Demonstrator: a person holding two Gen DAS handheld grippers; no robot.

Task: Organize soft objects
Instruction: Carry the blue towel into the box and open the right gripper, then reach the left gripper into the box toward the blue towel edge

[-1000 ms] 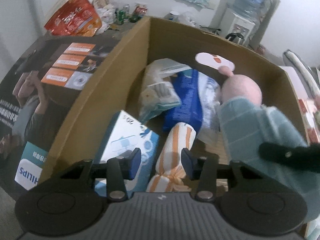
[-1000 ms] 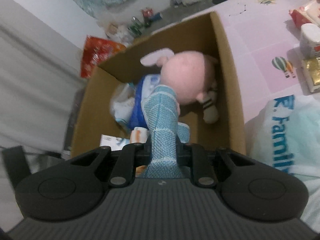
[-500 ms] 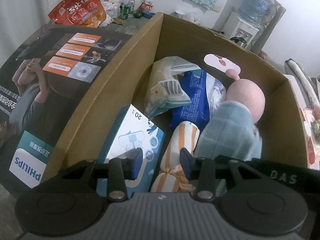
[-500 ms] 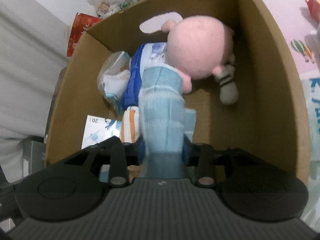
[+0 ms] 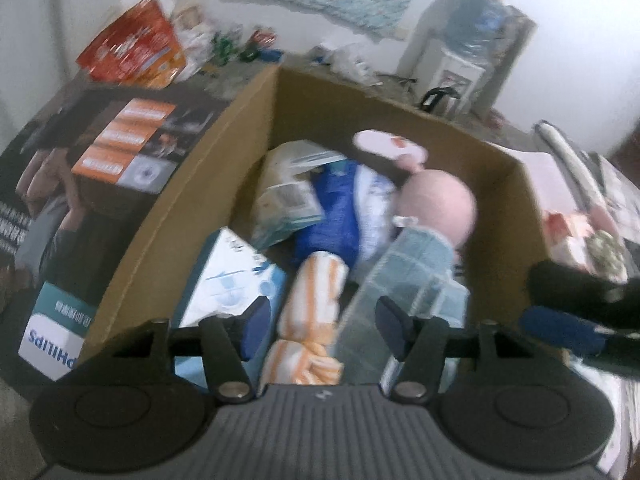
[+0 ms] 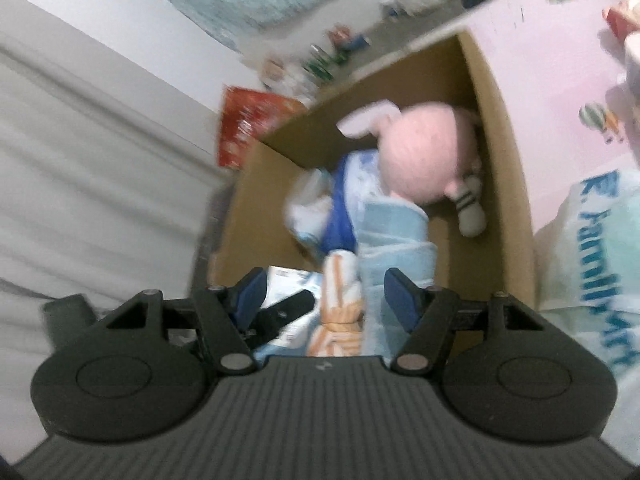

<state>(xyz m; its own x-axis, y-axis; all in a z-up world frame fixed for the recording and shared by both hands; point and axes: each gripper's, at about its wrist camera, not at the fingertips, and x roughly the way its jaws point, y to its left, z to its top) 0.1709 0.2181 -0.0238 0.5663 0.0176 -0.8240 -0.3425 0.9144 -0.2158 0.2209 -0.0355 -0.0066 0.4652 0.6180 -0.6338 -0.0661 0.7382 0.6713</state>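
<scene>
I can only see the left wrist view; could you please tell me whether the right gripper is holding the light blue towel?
Observer: No. The right gripper is open, with its jaws wide apart and not clamping anything. The light blue towel lies inside the cardboard box.
Operator: Thank you. Is there anything beside the box on the right that I should know about?
Observer: Yes, a white bag with blue lettering sits right next to the box's right wall, on a pink mat.
</scene>
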